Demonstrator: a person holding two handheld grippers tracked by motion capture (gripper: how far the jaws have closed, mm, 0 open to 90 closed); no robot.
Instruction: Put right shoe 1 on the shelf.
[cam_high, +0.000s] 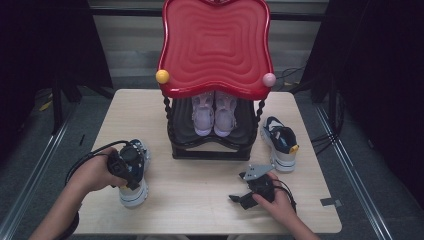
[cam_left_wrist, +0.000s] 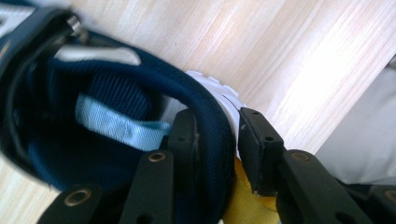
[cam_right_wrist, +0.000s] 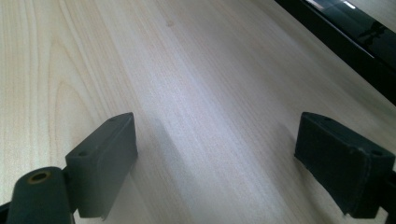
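Left of the shoe rack (cam_high: 210, 145), left gripper (cam_high: 127, 167) pinches the navy sneaker's (cam_high: 134, 192) heel collar, toe toward the person. Right gripper (cam_high: 245, 192) gapes empty. Four shoes total.

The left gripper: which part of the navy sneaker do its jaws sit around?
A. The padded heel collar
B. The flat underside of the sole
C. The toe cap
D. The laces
A: in the left gripper view, the left gripper has one jaw inside the navy sneaker and the other outside by its white heel, so the padded heel collar lies between them.
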